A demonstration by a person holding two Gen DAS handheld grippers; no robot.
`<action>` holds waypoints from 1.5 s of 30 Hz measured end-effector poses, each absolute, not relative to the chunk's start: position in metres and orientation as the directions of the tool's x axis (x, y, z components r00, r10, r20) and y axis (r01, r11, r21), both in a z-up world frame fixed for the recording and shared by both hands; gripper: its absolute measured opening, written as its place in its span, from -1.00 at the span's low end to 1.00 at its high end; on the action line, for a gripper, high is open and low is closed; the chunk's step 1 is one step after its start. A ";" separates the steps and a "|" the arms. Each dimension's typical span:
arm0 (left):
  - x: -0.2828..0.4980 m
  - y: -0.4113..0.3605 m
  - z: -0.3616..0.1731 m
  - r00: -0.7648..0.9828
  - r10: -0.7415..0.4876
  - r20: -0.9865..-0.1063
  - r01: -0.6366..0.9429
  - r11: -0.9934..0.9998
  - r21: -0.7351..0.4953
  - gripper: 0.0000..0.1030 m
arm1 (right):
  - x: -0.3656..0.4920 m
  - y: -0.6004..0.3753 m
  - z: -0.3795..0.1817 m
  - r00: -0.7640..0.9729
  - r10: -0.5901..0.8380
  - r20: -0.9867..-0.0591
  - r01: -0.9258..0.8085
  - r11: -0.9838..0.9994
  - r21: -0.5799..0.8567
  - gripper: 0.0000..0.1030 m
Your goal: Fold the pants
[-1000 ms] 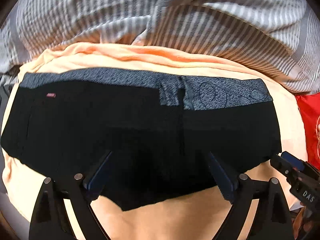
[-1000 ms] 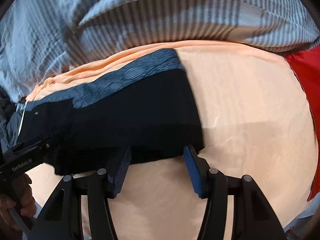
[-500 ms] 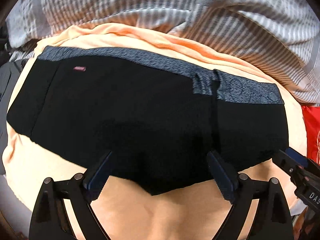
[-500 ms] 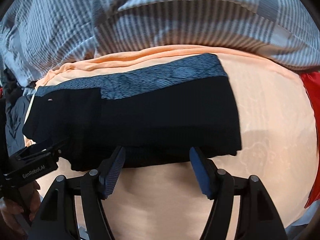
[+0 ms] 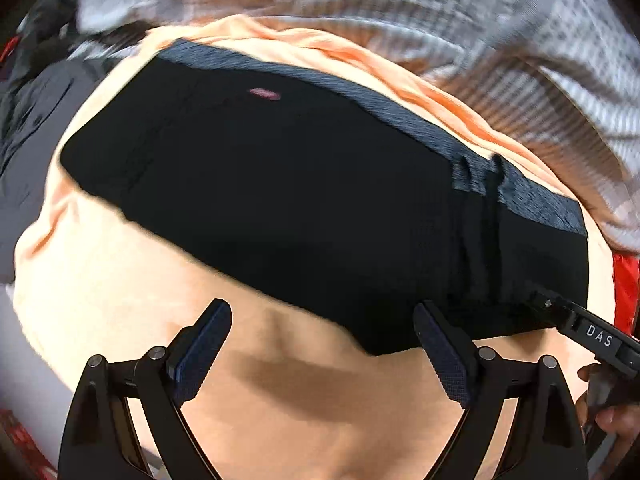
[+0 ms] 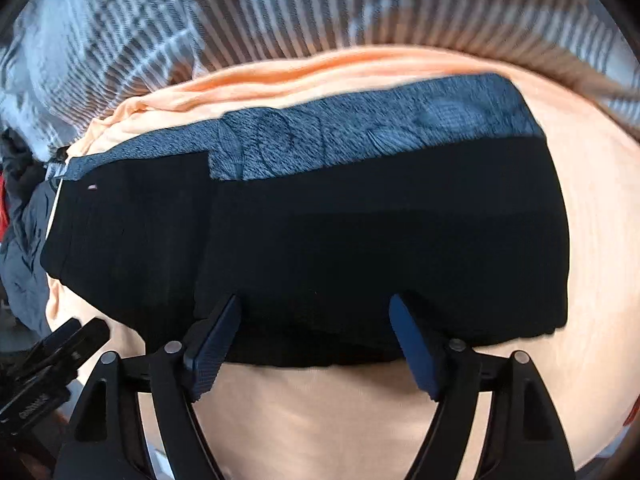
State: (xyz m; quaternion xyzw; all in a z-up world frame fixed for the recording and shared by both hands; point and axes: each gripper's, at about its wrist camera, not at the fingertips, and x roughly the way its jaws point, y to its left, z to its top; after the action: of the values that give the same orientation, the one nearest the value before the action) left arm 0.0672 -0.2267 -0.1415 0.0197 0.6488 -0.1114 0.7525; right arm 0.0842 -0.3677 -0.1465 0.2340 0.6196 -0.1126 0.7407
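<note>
The black pants (image 5: pixel 304 200) with a grey-blue waistband (image 5: pixel 532 200) lie folded in a flat band on an orange sheet (image 5: pixel 280 400). They also show in the right wrist view (image 6: pixel 340 240). My left gripper (image 5: pixel 322 344) is open and empty, just short of the pants' near edge. My right gripper (image 6: pixel 316 334) is open, its fingertips over the pants' near edge, holding nothing. The right gripper shows in the left wrist view (image 5: pixel 580 328) at the pants' right near corner. The left gripper shows in the right wrist view (image 6: pixel 60 356) at lower left.
A striped grey and white blanket (image 5: pixel 440 12) lies bunched behind the sheet. Dark grey clothing (image 6: pixel 24 248) lies at the left. A red cloth (image 5: pixel 624 292) lies at the right edge.
Both cameras have swung so the pants sit further right in the left view and fill more of the right view. The left gripper has drawn back off the pants' edge. Both grippers stay open.
</note>
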 end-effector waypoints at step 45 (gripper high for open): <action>0.171 -0.098 -0.198 0.324 -0.456 -0.829 -0.126 0.847 -0.516 0.95 | 0.113 -0.296 -0.166 0.115 -0.074 -0.991 0.284 0.958 -0.038 1.00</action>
State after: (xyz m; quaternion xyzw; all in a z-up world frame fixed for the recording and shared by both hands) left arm 0.1710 -0.0979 -0.1978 -0.2546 0.5714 -0.1070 0.7728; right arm 0.1131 -0.2959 -0.1665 0.0805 0.6542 -0.1207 0.7422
